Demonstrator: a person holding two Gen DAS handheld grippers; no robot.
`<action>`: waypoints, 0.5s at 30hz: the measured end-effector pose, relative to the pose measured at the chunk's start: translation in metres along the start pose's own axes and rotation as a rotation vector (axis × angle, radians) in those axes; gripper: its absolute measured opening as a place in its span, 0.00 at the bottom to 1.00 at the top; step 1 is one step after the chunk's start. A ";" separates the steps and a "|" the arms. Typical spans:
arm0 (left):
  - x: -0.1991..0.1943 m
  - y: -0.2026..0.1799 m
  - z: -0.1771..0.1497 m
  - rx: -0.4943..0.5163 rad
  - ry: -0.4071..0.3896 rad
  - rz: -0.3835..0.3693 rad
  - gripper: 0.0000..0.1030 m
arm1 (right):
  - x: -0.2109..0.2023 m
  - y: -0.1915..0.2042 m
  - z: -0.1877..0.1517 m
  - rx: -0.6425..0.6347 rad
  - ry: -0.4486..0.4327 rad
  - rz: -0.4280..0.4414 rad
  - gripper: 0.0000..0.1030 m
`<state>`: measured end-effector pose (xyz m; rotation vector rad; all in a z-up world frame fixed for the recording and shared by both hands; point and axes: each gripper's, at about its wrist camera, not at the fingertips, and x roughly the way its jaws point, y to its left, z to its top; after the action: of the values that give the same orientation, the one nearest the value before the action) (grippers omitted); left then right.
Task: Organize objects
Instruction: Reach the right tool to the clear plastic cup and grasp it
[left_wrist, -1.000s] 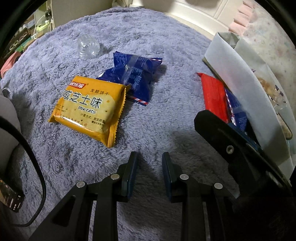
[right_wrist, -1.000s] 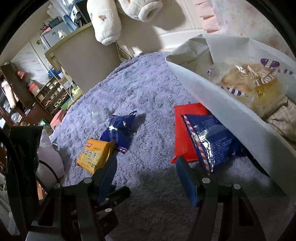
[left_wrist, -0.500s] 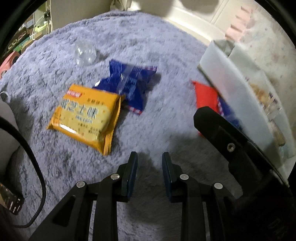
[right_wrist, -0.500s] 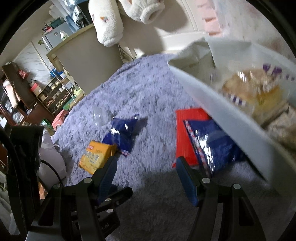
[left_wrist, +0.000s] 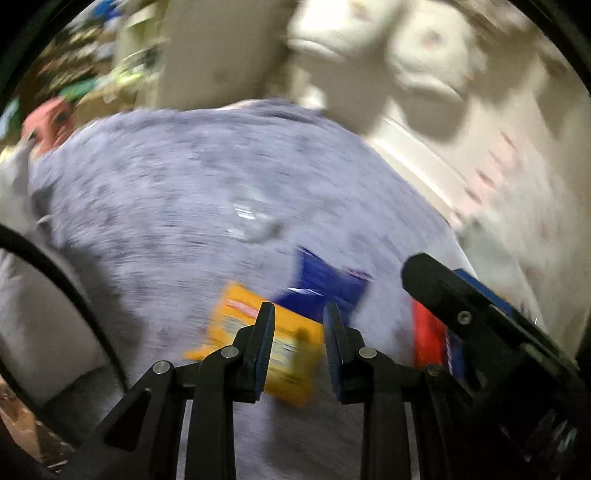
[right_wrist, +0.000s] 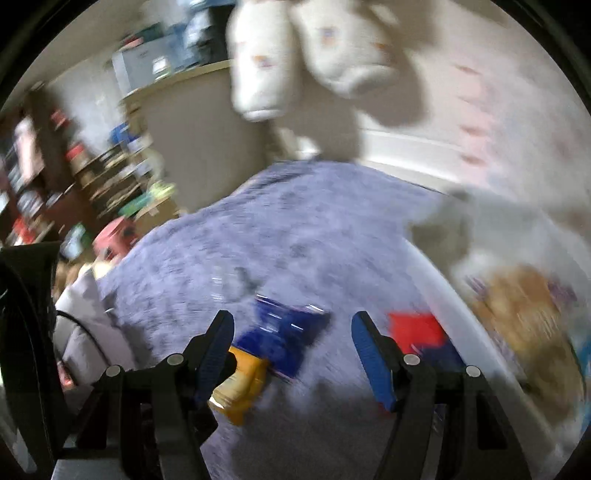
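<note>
With both views motion-smeared, the narrowly parted, empty left hand-held gripper (left_wrist: 299, 325) and wide, empty right hand-held gripper (right_wrist: 291, 332) risk misjudging the yellow biscuit packet (left_wrist: 291, 350) low in frame and nudging the blue snack packet (left_wrist: 321, 284).

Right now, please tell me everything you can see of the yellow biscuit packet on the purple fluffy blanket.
The yellow biscuit packet is a flat, sealed pillow pack of glossy film, with a red band near one end. Its print is too blurred to read. It lies flat on the purple fluffy blanket, held by nothing. A dark blue snack packet lies at its far corner; contact cannot be judged. In the left wrist view it shows behind the open left gripper.
</note>
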<state>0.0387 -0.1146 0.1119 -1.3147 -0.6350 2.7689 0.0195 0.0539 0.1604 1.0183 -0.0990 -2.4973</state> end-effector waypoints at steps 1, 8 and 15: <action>-0.003 0.019 0.005 -0.057 -0.015 0.023 0.25 | 0.014 0.006 0.010 -0.015 0.042 0.056 0.64; -0.003 0.089 0.006 -0.334 0.002 -0.097 0.25 | 0.118 0.032 0.039 -0.009 0.236 0.117 0.64; 0.004 0.060 0.003 -0.260 0.047 -0.124 0.25 | 0.175 0.035 0.046 0.092 0.258 0.203 0.64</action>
<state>0.0439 -0.1701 0.0886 -1.3242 -1.0644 2.6168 -0.1097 -0.0565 0.0883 1.2911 -0.2276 -2.1783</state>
